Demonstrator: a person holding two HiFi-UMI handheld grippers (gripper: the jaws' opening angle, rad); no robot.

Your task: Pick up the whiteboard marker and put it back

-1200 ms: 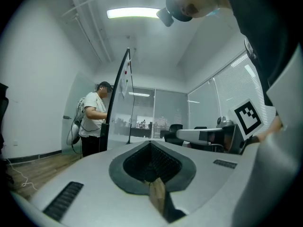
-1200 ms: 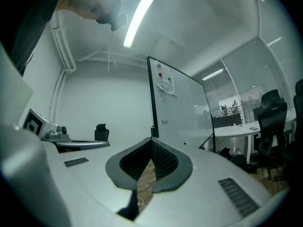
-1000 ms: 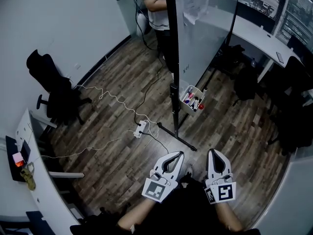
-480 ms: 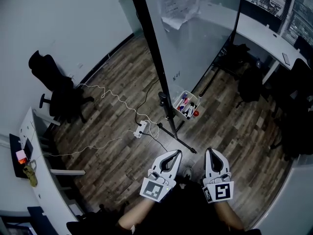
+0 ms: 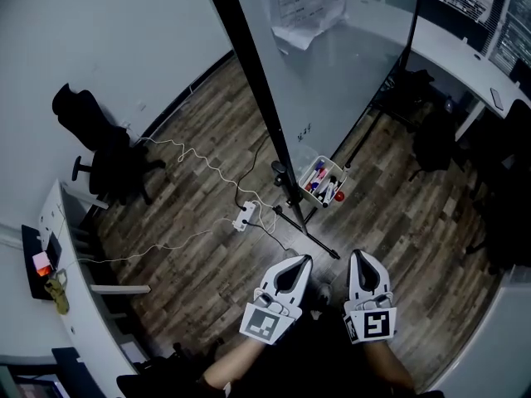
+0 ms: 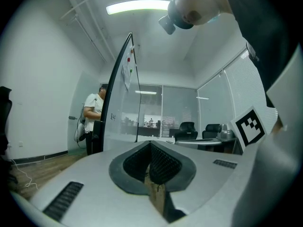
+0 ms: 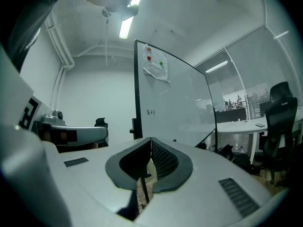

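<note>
A: What is the room like underfoot?

B: A wood-plank floor [image 5: 207, 131] with white walls round it. A curved white counter [image 5: 73, 305] runs along the left edge, and a long white counter [image 5: 444, 52] stands past the whiteboard [image 5: 340, 73] at the upper right.

A: Where are the whiteboard markers?

B: The whiteboard markers [image 5: 323, 181] stand in a small white basket [image 5: 304, 178] hung low on the board's black stand, well apart from both tongs. I cannot tell their colours with any certainty.

A: And the tongs?

B: The left tongs [image 5: 299, 262] and right tongs [image 5: 360, 259] are side by side at the bottom of the head view, pointing toward the stand. Each gripper view shows its jaws pressed together with nothing between them.

A: What lies in the way?

B: A black stand leg [image 5: 311, 237] stretches over the floor toward the tongs. A white power strip [image 5: 243, 215] lies just left of it, with a thin white cable [image 5: 192, 166] trailing off to the wall. A black office chair [image 5: 99, 139] sits by the left wall, and more dark chairs [image 5: 436, 135] crowd the right side.

A: Anyone else there?

B: The left gripper view shows a person [image 6: 92, 119] in a white top beside the board's far edge. A sheet of paper [image 7: 155, 66] hangs high on the board.

A: Room to move?

B: Bare planks lie between the tongs and the basket, apart from that leg.
</note>
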